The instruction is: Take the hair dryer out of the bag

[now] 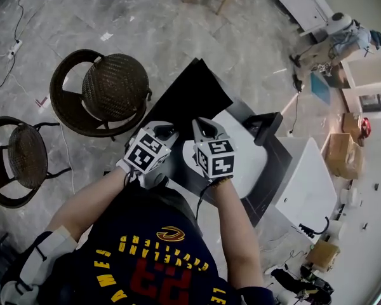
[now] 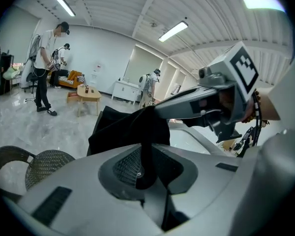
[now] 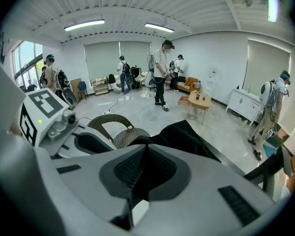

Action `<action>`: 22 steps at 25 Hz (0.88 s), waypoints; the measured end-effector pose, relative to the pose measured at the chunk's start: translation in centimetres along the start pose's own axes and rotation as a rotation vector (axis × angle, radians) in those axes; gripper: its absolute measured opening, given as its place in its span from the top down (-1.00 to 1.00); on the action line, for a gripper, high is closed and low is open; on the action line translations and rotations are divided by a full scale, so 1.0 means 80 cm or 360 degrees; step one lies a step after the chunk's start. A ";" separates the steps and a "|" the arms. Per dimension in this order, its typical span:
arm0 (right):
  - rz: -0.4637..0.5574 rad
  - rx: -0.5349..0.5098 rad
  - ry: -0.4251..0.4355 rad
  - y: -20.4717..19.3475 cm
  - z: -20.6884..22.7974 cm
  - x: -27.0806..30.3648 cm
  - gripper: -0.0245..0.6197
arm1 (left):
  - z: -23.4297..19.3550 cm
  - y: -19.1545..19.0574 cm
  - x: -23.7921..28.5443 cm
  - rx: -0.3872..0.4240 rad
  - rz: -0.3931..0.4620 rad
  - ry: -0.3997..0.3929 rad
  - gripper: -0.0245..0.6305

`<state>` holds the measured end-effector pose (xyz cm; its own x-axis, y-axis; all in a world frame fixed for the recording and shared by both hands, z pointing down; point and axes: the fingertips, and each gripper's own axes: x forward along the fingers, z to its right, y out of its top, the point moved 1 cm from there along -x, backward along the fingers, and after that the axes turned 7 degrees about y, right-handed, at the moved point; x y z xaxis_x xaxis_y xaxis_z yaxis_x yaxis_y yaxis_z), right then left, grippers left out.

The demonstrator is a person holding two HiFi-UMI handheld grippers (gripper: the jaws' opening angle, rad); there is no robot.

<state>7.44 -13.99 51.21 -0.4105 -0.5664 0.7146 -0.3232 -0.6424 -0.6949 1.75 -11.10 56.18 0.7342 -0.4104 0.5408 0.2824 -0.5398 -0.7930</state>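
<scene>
The white table (image 1: 251,164) fills the middle right of the head view. The black bag (image 1: 190,94) lies on it at centre, lifted towards me. A wicker chair (image 1: 111,88) stands at upper left. My left gripper (image 1: 167,132) and my right gripper (image 1: 203,127) sit side by side, each nearly closed and pinching a fold of bag cloth. A dark angled object (image 1: 265,127) just right of them may be the hair dryer.
</scene>
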 end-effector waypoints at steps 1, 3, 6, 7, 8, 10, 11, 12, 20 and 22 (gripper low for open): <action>0.0003 0.0002 0.0003 -0.001 -0.001 0.000 0.86 | 0.000 -0.003 0.011 -0.0009 -0.0032 -0.0017 0.74; 0.0010 0.0011 0.0013 -0.005 -0.004 0.000 0.86 | -0.001 -0.013 0.034 -0.0023 -0.0110 -0.0036 0.74; 0.0018 0.0034 0.0033 -0.014 -0.003 0.000 0.86 | -0.005 -0.023 0.062 -0.0031 -0.0207 0.0017 0.74; 0.0019 0.0041 0.0041 -0.017 -0.002 -0.001 0.86 | -0.006 -0.024 0.069 -0.0017 -0.0225 0.0049 0.68; 0.0021 0.0048 0.0051 -0.019 0.000 -0.002 0.86 | -0.006 -0.023 0.075 0.0003 -0.0236 0.0081 0.56; 0.0024 0.0062 0.0072 -0.022 0.004 -0.005 0.86 | -0.004 -0.022 0.086 0.0041 -0.0257 0.0131 0.40; 0.0027 0.0072 0.0082 -0.023 0.007 -0.006 0.86 | -0.003 -0.023 0.091 0.0054 -0.0273 0.0148 0.30; 0.0031 0.0081 0.0089 -0.023 0.010 -0.006 0.86 | -0.003 -0.023 0.097 0.0063 -0.0290 0.0159 0.21; 0.0075 0.0144 0.0133 -0.029 0.033 -0.009 0.86 | -0.015 -0.033 0.136 0.0033 -0.0404 0.0292 0.19; 0.0084 0.0145 0.0145 -0.030 0.036 -0.008 0.86 | -0.019 -0.032 0.140 0.0047 -0.0426 0.0343 0.19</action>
<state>10.95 -13.60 52.69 -0.5021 -0.5541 0.6640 -0.2222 -0.6594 -0.7182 8.32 -15.46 64.70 0.4855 -0.4047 0.7749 0.4674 -0.6289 -0.6213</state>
